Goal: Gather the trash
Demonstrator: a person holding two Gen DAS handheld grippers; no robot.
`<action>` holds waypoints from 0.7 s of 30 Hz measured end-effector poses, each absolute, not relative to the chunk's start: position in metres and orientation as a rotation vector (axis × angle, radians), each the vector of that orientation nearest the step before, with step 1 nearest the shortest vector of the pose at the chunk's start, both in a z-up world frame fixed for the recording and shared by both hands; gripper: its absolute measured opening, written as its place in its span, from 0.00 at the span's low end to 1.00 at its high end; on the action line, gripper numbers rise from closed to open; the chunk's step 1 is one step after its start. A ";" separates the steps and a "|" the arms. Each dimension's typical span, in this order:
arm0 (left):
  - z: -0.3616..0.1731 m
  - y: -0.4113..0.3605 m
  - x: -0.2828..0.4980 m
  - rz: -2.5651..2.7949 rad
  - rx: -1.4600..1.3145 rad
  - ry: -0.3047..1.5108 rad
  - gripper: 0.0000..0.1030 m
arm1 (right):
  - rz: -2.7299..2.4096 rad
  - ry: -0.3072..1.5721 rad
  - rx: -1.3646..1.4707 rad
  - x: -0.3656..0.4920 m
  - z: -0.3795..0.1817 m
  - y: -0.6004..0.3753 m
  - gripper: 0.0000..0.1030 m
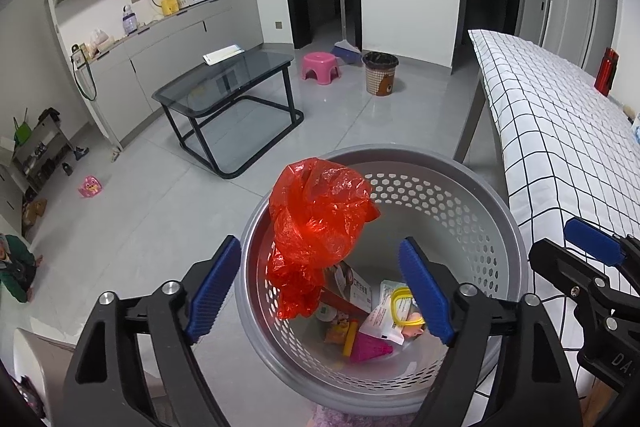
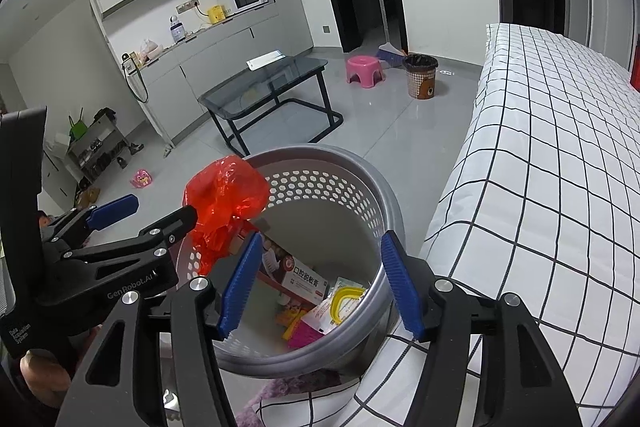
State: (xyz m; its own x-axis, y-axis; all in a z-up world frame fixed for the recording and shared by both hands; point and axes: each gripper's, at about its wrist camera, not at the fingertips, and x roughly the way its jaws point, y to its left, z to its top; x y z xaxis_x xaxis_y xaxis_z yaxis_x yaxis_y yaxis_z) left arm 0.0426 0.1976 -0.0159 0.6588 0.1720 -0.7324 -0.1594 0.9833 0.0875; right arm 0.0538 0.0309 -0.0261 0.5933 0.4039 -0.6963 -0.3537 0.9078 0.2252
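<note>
A grey perforated trash basket (image 1: 440,163) stands beside the checked bed; it also shows in the right wrist view (image 2: 376,183). Inside lie a medicine box (image 2: 304,277), wrappers and a yellow ring (image 1: 402,301). A crumpled red plastic bag (image 1: 320,223) hangs over the basket's left rim, also in the right wrist view (image 2: 224,199). My left gripper (image 1: 320,287) is open, its blue pads either side of the bag, not pinching it. My right gripper (image 2: 320,287) is open and empty above the basket.
A bed with white checked cover (image 2: 560,167) is on the right. A glass coffee table (image 1: 224,83), pink stool (image 1: 320,65), brown waste bin (image 1: 380,73) and broom stand on the grey floor. A pink item (image 1: 90,185) lies left.
</note>
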 end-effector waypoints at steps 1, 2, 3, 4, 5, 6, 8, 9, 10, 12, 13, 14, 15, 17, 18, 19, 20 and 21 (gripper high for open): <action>-0.015 0.196 0.043 0.190 0.017 0.830 0.79 | 0.441 0.824 0.066 0.053 -0.026 0.030 0.58; -0.015 0.195 0.043 0.190 0.017 0.829 0.80 | 0.441 0.823 0.067 0.052 -0.026 0.029 0.58; -0.015 0.194 0.043 0.191 0.019 0.828 0.80 | 0.441 0.823 0.066 0.053 -0.026 0.028 0.58; -0.014 0.193 0.042 0.193 0.022 0.826 0.81 | 0.441 0.822 0.066 0.052 -0.026 0.028 0.58; -0.014 0.192 0.042 0.196 0.025 0.824 0.83 | 0.440 0.820 0.066 0.052 -0.026 0.028 0.58; -0.013 0.191 0.042 0.199 0.029 0.822 0.85 | 0.439 0.819 0.067 0.052 -0.026 0.027 0.58; -0.013 0.190 0.040 0.199 0.032 0.816 0.88 | 0.437 0.817 0.070 0.051 -0.024 0.026 0.58; -0.012 0.189 0.040 0.200 0.034 0.815 0.88 | 0.436 0.815 0.072 0.051 -0.023 0.025 0.58; -0.011 0.189 0.040 0.199 0.034 0.814 0.90 | 0.434 0.813 0.073 0.051 -0.023 0.025 0.58; -0.010 0.187 0.039 0.202 0.036 0.812 0.90 | 0.433 0.809 0.076 0.050 -0.022 0.023 0.58; -0.010 0.187 0.039 0.204 0.039 0.812 0.90 | 0.432 0.807 0.077 0.050 -0.022 0.022 0.58; -0.010 0.187 0.039 0.205 0.040 0.813 0.91 | 0.432 0.806 0.078 0.050 -0.022 0.021 0.58; -0.010 0.187 0.039 0.206 0.040 0.813 0.91 | 0.431 0.806 0.079 0.049 -0.022 0.021 0.58; -0.010 0.186 0.039 0.208 0.043 0.813 0.93 | 0.430 0.804 0.080 0.049 -0.022 0.018 0.58; -0.009 0.186 0.039 0.211 0.045 0.812 0.93 | 0.430 0.803 0.082 0.049 -0.022 0.018 0.58; -0.009 0.185 0.038 0.214 0.048 0.812 0.93 | 0.430 0.802 0.083 0.048 -0.022 0.017 0.58; -0.009 0.185 0.038 0.218 0.051 0.812 0.93 | 0.429 0.802 0.083 0.048 -0.022 0.018 0.58; -0.008 0.185 0.038 0.221 0.052 0.813 0.94 | 0.429 0.802 0.084 0.048 -0.022 0.017 0.58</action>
State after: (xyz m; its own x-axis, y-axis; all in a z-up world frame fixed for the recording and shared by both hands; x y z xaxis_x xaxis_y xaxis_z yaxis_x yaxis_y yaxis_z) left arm 0.0384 0.1852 -0.0082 0.6660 0.2153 -0.7142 -0.1757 0.9758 0.1304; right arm 0.0484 0.0174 -0.0216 0.6147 0.4029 -0.6780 -0.3402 0.9110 0.2330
